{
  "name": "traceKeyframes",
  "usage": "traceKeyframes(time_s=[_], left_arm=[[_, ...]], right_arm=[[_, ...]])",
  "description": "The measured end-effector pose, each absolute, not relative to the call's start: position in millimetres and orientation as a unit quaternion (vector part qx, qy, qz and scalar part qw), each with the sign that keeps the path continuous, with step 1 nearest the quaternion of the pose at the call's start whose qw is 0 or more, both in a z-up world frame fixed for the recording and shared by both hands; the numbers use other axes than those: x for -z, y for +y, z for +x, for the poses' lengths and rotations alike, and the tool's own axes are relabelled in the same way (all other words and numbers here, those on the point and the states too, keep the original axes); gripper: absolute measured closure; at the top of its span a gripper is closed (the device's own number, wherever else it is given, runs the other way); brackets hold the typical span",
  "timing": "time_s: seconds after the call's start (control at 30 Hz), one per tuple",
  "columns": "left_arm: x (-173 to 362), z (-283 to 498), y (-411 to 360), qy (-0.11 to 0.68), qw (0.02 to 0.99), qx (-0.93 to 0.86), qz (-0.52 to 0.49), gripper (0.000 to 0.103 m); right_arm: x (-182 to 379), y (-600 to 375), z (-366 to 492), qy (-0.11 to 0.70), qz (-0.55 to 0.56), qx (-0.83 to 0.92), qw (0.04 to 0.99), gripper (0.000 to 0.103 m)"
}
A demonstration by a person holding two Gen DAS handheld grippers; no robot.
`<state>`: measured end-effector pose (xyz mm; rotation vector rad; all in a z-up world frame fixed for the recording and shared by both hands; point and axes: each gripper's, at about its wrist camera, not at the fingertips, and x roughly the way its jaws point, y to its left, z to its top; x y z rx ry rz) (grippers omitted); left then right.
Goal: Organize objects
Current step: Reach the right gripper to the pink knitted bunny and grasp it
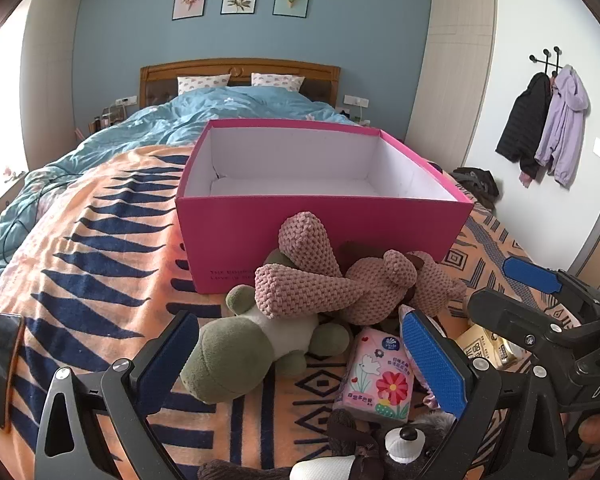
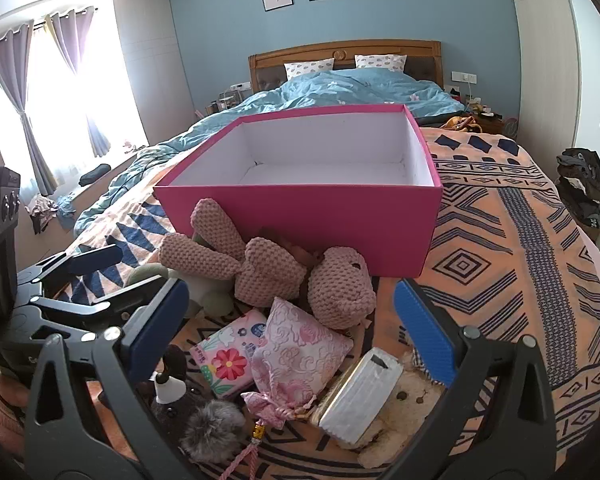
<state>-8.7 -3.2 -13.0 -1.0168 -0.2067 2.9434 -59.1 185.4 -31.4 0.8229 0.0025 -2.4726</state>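
Both tongs, left (image 1: 300, 360) and right (image 2: 292, 320), hang spread and empty: grip 1 toy (image 1: 240, 356) mid-body, lift clear into the box (image 1: 320, 224).

Blue wall (image 1: 132, 40) behind wooden headboard (image 2: 344, 50); bright curtained window (image 2: 60, 80) left.

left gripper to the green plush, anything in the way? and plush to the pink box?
Nothing visible blocks the left gripper: the green plush lies at its open jaws. Toward the pink box, the pink knitted plush lies partly over the green one and against the box's near wall.
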Motion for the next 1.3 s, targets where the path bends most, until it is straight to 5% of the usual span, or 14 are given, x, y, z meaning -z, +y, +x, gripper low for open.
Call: traceKeyframes(time_s=[1.0,1.3], left_arm=[[29.0,-28.2,-2.6,-0.063,0.028,-0.93,-0.361,0.0],[35.0,-42.6,8.0,-0.047,0.054,-0.922,-0.379,0.0]], right_arm=[[44.8,191.1,-101.4,0.006,0.349,0.901,0.256,0.0],[57.4,199.4,-120.7,0.012,0.377,0.894,0.241,0.015]])
